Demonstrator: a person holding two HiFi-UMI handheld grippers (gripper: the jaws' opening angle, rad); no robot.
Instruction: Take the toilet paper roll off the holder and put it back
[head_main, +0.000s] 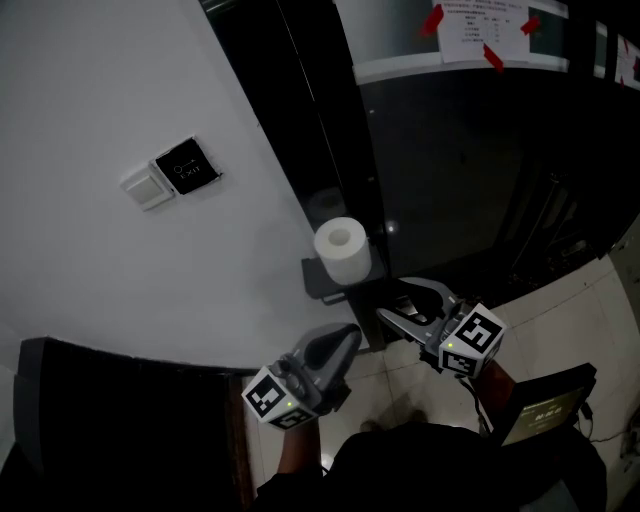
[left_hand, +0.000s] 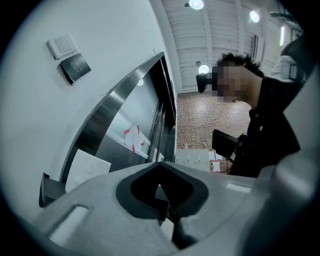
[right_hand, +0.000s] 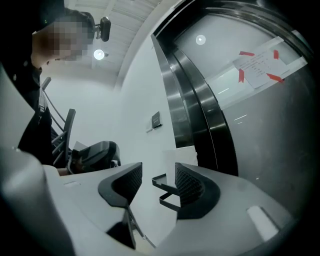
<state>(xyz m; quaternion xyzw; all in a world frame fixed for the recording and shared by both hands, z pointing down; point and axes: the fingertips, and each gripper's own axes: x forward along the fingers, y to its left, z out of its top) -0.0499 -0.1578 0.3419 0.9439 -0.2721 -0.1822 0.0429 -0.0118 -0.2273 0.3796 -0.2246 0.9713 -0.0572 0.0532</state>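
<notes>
Plainly, the toilet paper roll (head_main: 342, 250) sits on the dark holder (head_main: 322, 282), fixed to the white wall (head_main: 150, 290) just beside a black door frame (head_main: 330, 130). The roll's core hole faces the head camera.

The right tongs (head_main: 405, 305) hang just below and to the right of the holder's outer edge, close to the roll but not touching it. In the right gripper view these tongs (right_hand: 155, 185) stand apart with nothing pressed between the pads. Past the gap, the holder's bracket (right_hand: 164, 192) and the white roll (right_hand: 182, 155) show beyond the tips.

The left tongs (head_main: 340, 345) lie below the holder, a little farther from the roll. In the left gripper view they (left_hand: 161, 190) are closed together and empty.
</notes>
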